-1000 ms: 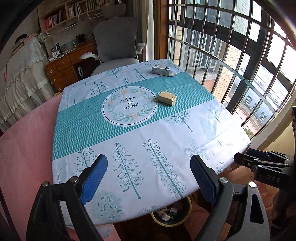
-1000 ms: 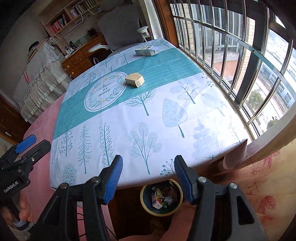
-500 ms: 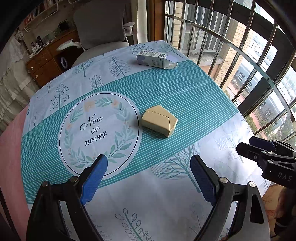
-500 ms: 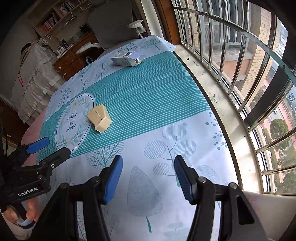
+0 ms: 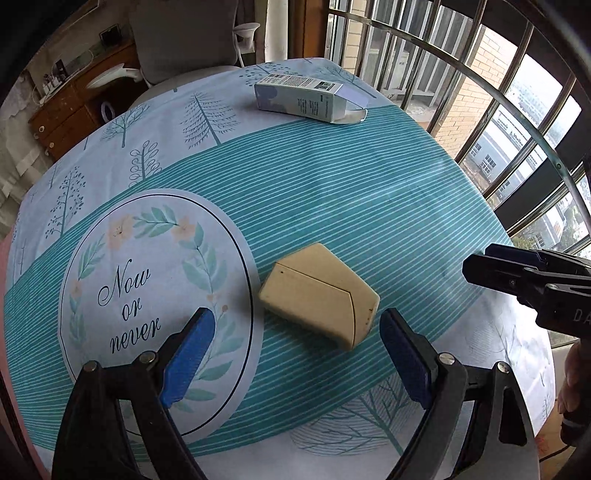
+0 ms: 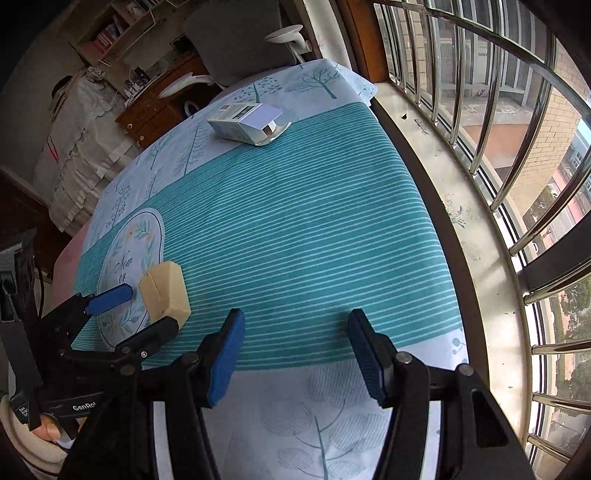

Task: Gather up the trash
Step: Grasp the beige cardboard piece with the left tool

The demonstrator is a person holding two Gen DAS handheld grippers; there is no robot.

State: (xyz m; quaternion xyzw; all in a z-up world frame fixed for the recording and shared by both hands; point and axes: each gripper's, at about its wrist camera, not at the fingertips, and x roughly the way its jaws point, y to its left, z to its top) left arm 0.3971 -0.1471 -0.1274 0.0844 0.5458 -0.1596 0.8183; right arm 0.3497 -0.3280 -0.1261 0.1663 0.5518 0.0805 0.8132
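Tablecloth scene: teal striped band, tree print, round "Now or never" emblem, table sitting next to a barred window. Grey chair and wooden drawers at the far end.

Left gripper: jaws spread wide, nothing clamped. Beige box lies on the teal band just right of the emblem, between the blue pads and slightly ahead of them. In the left wrist view its right end looks close to the right pad; can't confirm contact. In the right wrist view, the left gripper straddles the beige box, pads on either side, not squeezing.

Right gripper: jaws partly apart, empty, hanging over bare teal stripes, well right of the beige box. In the left wrist view only its black tip shows at the right edge.

White-blue carton lies on its side at the far end of the table, one flap open, well apart from both grippers.

Diff vs one second ago: both grippers have come forward and down, from the near table edge to mid-table. The floor bin seen under the near edge is now out of frame. Beige box went from small and distant to sitting between the left pads. Jaw openings look unchanged on both. Neither box nor carton has shifted on the cloth.
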